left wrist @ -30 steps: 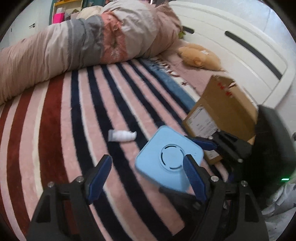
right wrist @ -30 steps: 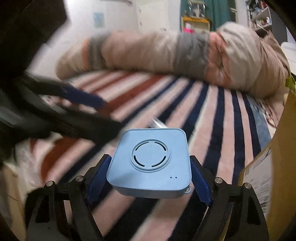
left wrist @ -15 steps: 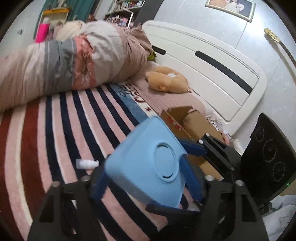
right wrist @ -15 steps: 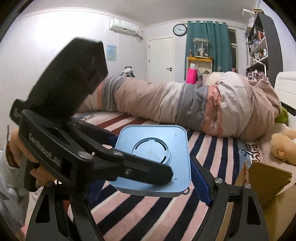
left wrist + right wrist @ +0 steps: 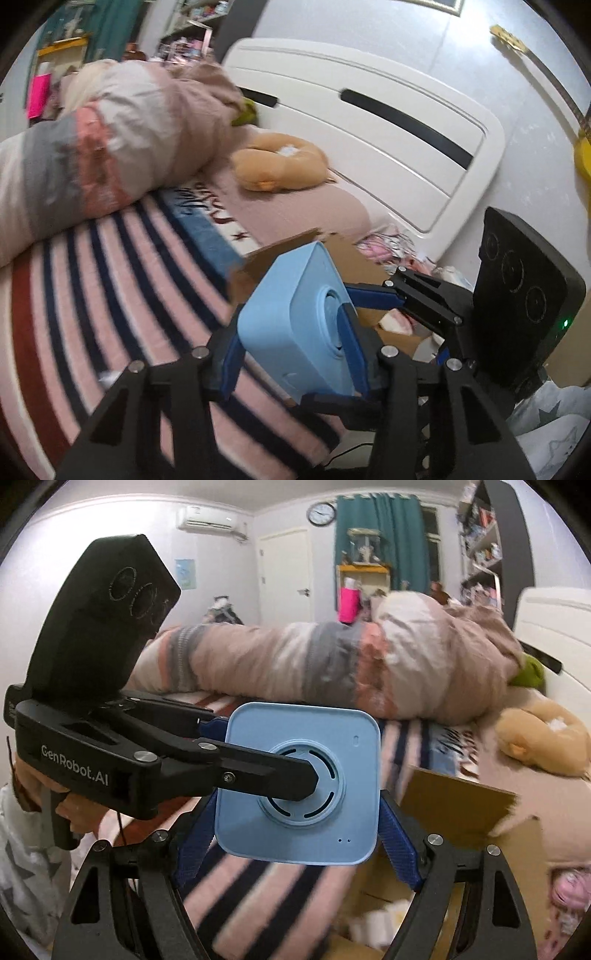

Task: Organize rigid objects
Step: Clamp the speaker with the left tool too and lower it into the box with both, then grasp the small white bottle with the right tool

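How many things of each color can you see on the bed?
Light blue: 1, the square device held above the bed in the tongs
Brown: 1, the cardboard box
Tan: 1, the plush toy
Green: 1, a soft thing by the rolled duvet
Total: 4

Left claw (image 5: 258, 771) crosses mid-frame, blocking the blue box (image 5: 299, 790); open cardboard box (image 5: 458, 812) sits lower right, striped bed (image 5: 92, 288) free at left.
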Available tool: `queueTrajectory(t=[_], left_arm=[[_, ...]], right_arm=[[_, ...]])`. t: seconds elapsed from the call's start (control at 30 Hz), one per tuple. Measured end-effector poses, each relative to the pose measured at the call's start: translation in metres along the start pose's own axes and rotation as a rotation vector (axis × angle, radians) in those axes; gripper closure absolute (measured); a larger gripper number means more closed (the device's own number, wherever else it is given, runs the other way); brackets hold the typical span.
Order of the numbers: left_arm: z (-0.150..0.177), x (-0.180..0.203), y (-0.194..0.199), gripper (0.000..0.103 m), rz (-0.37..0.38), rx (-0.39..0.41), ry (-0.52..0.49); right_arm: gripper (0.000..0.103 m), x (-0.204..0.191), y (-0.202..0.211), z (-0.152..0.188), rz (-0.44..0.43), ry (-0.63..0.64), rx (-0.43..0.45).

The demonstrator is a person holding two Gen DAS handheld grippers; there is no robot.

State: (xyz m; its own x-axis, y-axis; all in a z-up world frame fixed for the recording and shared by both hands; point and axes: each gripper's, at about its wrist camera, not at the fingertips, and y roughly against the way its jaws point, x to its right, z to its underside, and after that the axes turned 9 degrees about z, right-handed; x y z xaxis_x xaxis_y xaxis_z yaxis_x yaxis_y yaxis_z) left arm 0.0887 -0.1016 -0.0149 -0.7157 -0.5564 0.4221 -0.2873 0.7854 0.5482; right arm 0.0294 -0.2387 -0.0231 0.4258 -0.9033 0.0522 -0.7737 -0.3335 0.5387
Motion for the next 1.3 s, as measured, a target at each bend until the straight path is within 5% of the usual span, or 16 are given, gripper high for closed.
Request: queueTrajectory(t=[0.3,0.37,0.43,0.47,0.73,1.0,1.13,1.3], left_arm=[[-0.021,0.015,-0.095,0.060,-0.040,-0.218,-0.002],[-0.021,0.013,-0.102,0.054,-0.082,-0.236,-0.010],[-0.022,0.013,-0.100,0.032,-0.085,-0.220,-0.013],[-0.023,0.014,-0.095,0.029,-0.086,-0.202,-0.018],[-0.021,0.007,-0.063,0.029,-0.189,-0.150,-0.029],[-0.008,-0.017,-0.005,0.029,-0.259,-0.072,0.013],[0.005,-0.037,0.039,0.028,-0.345,-0.011,0.039],[0.038,-0.075,0.088,0.020,-0.485,0.048,0.091]], right_arm=[[0.023,0.068,-0.025,0.014,0.030,-0.031,-0.285],[0.023,0.070,-0.037,0.018,0.046,-0.019,-0.336],[0.020,0.069,-0.045,0.022,0.077,0.012,-0.374],[0.014,0.068,-0.046,0.024,0.097,0.026,-0.382],[0.009,0.067,-0.034,0.017,0.109,-0.003,-0.342],[0.005,0.038,-0.013,-0.005,0.113,0.054,-0.206],[0.006,0.005,-0.008,-0.026,-0.012,0.047,-0.120],[0.027,-0.061,-0.030,-0.041,-0.126,0.105,-0.111]])
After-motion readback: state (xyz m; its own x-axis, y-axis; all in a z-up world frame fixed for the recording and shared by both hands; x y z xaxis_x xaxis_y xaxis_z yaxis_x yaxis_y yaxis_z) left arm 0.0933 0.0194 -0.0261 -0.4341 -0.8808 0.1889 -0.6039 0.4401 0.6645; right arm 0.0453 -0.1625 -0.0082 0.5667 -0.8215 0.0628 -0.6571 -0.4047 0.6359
